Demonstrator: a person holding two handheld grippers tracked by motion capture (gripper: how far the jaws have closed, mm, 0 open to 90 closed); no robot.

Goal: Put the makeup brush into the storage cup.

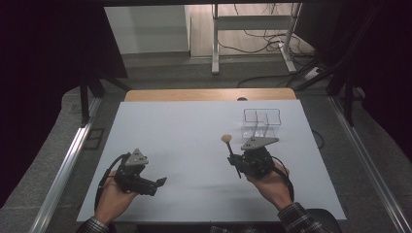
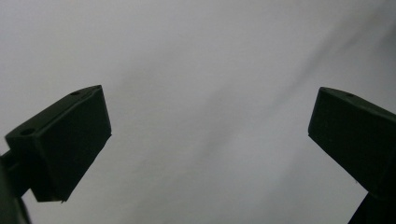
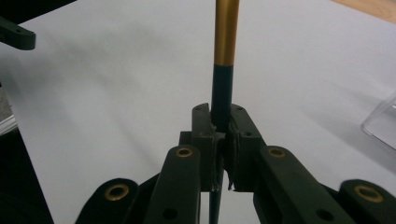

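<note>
Carrying a makeup brush [image 1: 232, 151] clamped in the right gripper [image 1: 236, 160], transfer into the far clear organizer [image 1: 262, 123] is judged next; the left gripper [image 1: 162, 181] is held wide, empty.

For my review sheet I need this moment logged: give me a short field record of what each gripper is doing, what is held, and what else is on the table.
right gripper: shut on the slim brush with black handle, gold ferrule and round tan head
brush pose: head points away from the person, toward the table's far side
left gripper: open, nothing between the jaws
container: clear plastic divided box, just beyond the right gripper
surface: white table top
</note>
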